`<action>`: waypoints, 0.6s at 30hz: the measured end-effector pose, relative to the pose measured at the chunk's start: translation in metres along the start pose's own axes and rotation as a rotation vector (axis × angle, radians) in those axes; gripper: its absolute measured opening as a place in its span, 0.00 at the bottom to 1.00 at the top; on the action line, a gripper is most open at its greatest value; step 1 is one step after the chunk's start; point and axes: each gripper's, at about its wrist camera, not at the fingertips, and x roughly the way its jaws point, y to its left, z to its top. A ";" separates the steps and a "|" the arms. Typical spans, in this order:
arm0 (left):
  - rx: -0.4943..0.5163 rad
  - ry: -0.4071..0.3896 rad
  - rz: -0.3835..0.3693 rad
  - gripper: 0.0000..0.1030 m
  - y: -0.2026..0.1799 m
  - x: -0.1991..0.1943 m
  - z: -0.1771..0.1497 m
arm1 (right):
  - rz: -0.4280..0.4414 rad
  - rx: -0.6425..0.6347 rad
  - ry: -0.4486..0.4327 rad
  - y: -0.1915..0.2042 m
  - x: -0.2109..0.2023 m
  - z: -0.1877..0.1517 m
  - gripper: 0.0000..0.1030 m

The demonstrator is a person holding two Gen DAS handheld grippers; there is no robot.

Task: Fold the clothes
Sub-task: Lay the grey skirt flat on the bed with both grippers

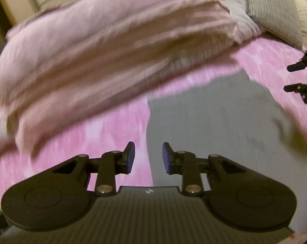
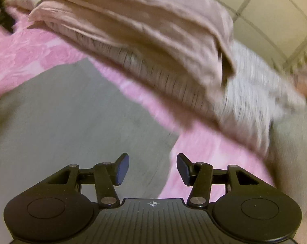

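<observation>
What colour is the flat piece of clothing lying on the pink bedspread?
Plain grey garment, seen best in the right wrist view.

Grey garment [image 1: 214, 122] matt cloth; pink bedspread [image 1: 117, 134] seemingly plush; blurred.

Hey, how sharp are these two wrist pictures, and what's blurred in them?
Left wrist view: the left gripper is crisp, while the pink bedspread and grey garment smear with motion blur. Right wrist view: the right gripper is sharp, the folded beige blanket streaked; fisheye bends both, lighting dim and yellowish.
</observation>
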 end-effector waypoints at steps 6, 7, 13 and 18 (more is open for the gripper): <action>-0.098 0.117 -0.086 0.27 -0.009 -0.043 -0.137 | 0.082 0.206 0.103 0.052 -0.063 -0.089 0.47; -0.107 0.136 -0.103 0.29 -0.013 -0.051 -0.159 | 0.092 0.242 0.123 0.064 -0.075 -0.107 0.47; -0.150 0.228 -0.211 0.33 -0.041 -0.093 -0.287 | 0.114 0.489 0.240 0.128 -0.150 -0.215 0.47; -0.172 0.245 -0.309 0.33 -0.062 -0.090 -0.341 | 0.090 0.605 0.305 0.174 -0.192 -0.283 0.47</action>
